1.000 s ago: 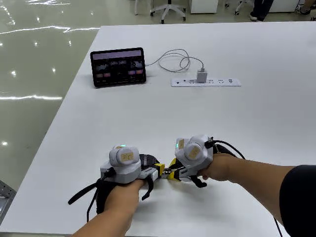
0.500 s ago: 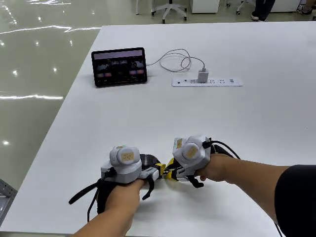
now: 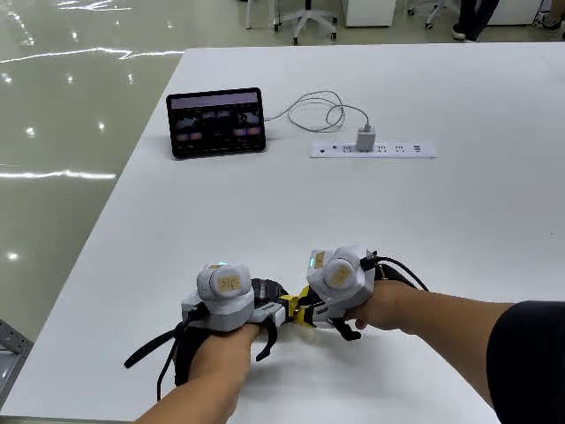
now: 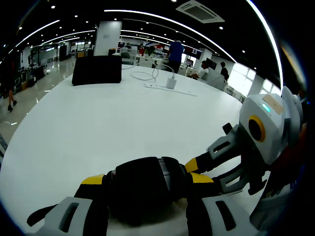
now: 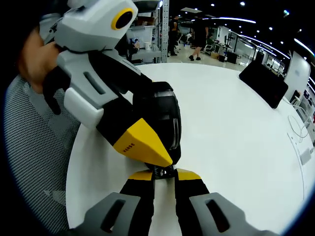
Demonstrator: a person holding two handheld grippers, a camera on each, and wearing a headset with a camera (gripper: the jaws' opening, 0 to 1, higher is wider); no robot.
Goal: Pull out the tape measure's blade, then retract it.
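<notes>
The left tool (image 4: 147, 178) is clamped around the black tape measure case (image 4: 142, 194), one jaw on each side. The right tool (image 5: 164, 175) has its jaws almost together, pinching the blade end (image 5: 161, 170) right at the case mouth, with hardly any blade exposed. Both tools meet tip to tip near the front edge of the white worktop (image 3: 397, 221). A tablet (image 3: 216, 121) and a power strip (image 3: 372, 150) lie well apart from them, farther back.
</notes>
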